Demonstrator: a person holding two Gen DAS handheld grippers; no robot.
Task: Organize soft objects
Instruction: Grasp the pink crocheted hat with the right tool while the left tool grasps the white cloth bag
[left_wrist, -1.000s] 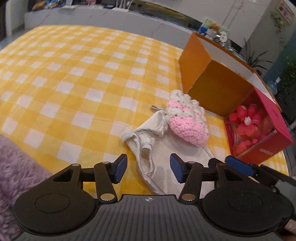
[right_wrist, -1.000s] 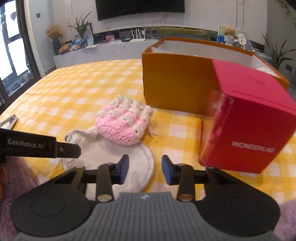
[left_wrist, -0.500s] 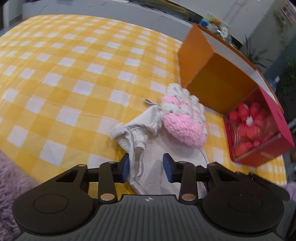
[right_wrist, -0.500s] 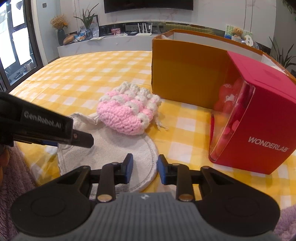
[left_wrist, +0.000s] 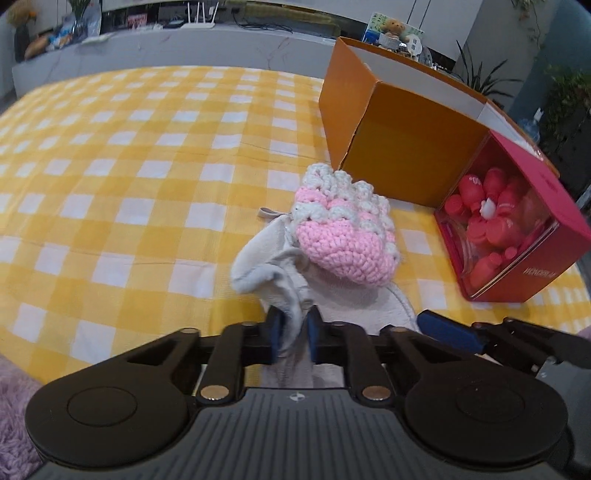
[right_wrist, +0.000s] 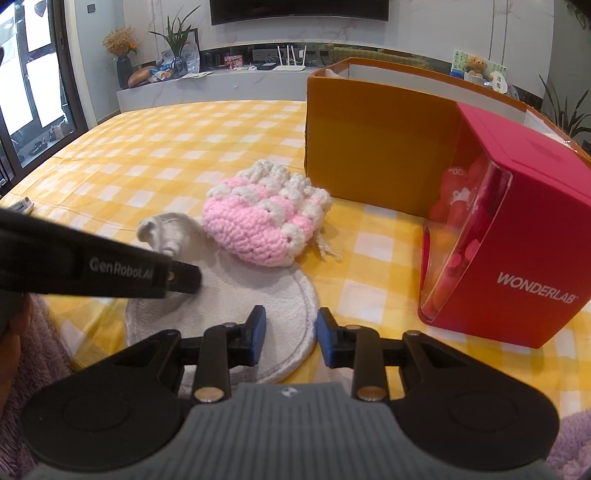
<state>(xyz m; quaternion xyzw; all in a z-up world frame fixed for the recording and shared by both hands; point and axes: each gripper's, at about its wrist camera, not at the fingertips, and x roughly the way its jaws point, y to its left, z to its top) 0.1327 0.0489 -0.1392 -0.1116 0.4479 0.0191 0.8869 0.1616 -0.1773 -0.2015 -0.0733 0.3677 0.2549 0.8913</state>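
A cream white cloth (left_wrist: 275, 273) lies on the yellow checked table, and a pink and white crochet piece (left_wrist: 343, 236) rests on its far part. My left gripper (left_wrist: 293, 338) is shut on the near fold of the cloth. In the right wrist view the cloth (right_wrist: 251, 299) is a round pad with the crochet piece (right_wrist: 266, 221) on its far edge. My right gripper (right_wrist: 289, 338) is open over the pad's near right rim, holding nothing. The left gripper's arm (right_wrist: 92, 266) crosses the cloth from the left.
An open orange box (left_wrist: 399, 147) stands behind the crochet piece, also seen in the right wrist view (right_wrist: 376, 147). A red box (left_wrist: 517, 229) of red bottles stands at the right (right_wrist: 517, 236). A purple fluffy cover (left_wrist: 14, 406) lies at the near left edge.
My left gripper has moved forward and closed on the cloth's fold, lifting it a little. My right gripper has moved closer to the pad and opened slightly wider.
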